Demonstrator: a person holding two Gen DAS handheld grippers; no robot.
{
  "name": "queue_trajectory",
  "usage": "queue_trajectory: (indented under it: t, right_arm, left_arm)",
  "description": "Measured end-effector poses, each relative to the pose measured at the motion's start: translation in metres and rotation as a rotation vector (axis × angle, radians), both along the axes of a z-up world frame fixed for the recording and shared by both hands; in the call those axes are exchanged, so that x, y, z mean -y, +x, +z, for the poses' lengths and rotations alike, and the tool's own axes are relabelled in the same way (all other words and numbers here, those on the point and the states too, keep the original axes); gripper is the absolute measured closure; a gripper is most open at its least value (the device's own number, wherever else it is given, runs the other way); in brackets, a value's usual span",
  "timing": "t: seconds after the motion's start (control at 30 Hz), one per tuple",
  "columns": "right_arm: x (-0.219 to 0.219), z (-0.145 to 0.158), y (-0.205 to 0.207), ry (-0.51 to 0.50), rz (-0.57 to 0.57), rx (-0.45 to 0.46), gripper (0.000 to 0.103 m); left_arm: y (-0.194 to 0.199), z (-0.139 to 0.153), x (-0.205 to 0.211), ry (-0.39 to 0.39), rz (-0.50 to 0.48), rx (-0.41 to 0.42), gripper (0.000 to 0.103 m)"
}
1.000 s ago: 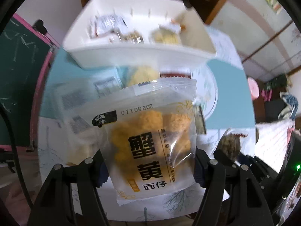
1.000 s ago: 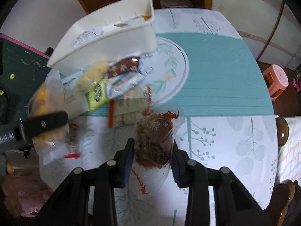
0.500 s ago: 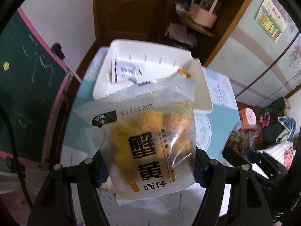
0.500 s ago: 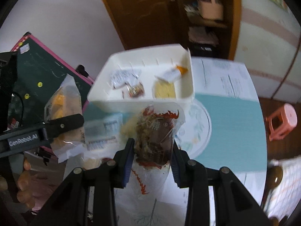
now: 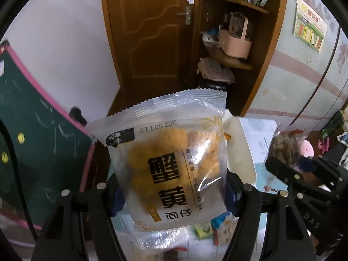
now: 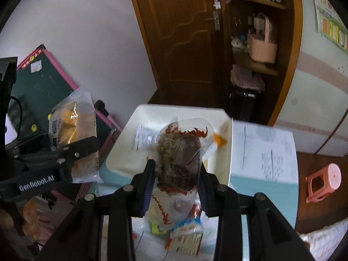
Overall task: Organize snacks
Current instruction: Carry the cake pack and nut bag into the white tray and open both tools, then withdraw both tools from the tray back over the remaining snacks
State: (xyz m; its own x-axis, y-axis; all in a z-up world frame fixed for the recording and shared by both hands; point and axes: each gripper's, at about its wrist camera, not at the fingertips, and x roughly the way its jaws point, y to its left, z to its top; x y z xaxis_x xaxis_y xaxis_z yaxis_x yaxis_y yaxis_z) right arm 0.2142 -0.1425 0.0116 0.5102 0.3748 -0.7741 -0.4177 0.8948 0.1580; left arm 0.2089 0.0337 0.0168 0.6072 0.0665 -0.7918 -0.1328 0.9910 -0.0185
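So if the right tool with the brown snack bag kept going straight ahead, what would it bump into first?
Probably the white plastic bin. The right tool, shut on the clear bag of brown snacks, points right over its open top, so the bag would likely get there before the tool, though depth is hard to judge.

Between the jaws of the left gripper [image 5: 171, 187]: clear plastic packet of yellow puffs [image 5: 169, 152], upright, in front of the white rectangular plastic tray [image 6: 121, 152]. Between the jaws of the right gripper [image 6: 176, 171]: clear plastic packet of brown snack [image 6: 180, 150], over the tray's near wall, to the right of the puff packet. Inside the tray: small white sachet [image 6: 144, 138] at left, orange-cornered packet [image 6: 218, 140] at right. Under the tray: teal-clothed table [image 6: 261, 187]. Before the tray, below both grippers: heap of small loose snack packets [image 6: 187, 239]. Left of the table: pink-framed green chalkboard [image 6: 43, 82]. Behind: brown wooden door [image 6: 184, 32]. Right, on the floor: pink plastic stool [image 6: 324, 180].
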Motion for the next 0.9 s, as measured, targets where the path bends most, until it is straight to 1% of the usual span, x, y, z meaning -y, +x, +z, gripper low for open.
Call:
queue_trajectory:
  t: [0.1, 0.23, 0.47, 0.53, 0.6, 0.63, 0.7, 0.9]
  right_arm:
    - [-0.002, 0.009, 0.017, -0.001, -0.008, 0.035, 0.066]
    - [-0.005, 0.011, 0.038, -0.002, -0.021, 0.051, 0.066]
    - [-0.014, 0.004, 0.063, -0.018, -0.016, 0.05, 0.066]
    - [-0.019, -0.004, 0.07, -0.032, -0.005, 0.037, 0.066]
    - [-0.022, -0.011, 0.075, -0.04, 0.002, 0.013, 0.066]
    - [-0.023, -0.015, 0.077, -0.037, 0.007, -0.005, 0.066]
    - [-0.023, -0.021, 0.081, -0.03, 0.01, -0.034, 0.066]
    - [-0.018, -0.033, 0.083, -0.033, -0.002, -0.071, 0.061]
  left_arm:
    - [0.02, 0.004, 0.0, 0.028, -0.001, 0.012, 0.033]
    - [0.041, 0.002, -0.001, 0.036, 0.008, 0.001, 0.032]
    - [0.079, -0.025, -0.006, 0.044, 0.027, -0.054, 0.032]
    - [0.088, -0.035, -0.006, 0.031, 0.02, -0.08, 0.028]
    - [0.09, -0.043, -0.004, 0.006, 0.006, -0.101, 0.019]
    - [0.093, -0.046, -0.004, -0.004, -0.003, -0.107, 0.018]
    - [0.097, -0.052, -0.004, -0.028, -0.016, -0.124, 0.011]
    - [0.1, -0.058, -0.003, -0.009, 0.005, -0.125, 0.009]
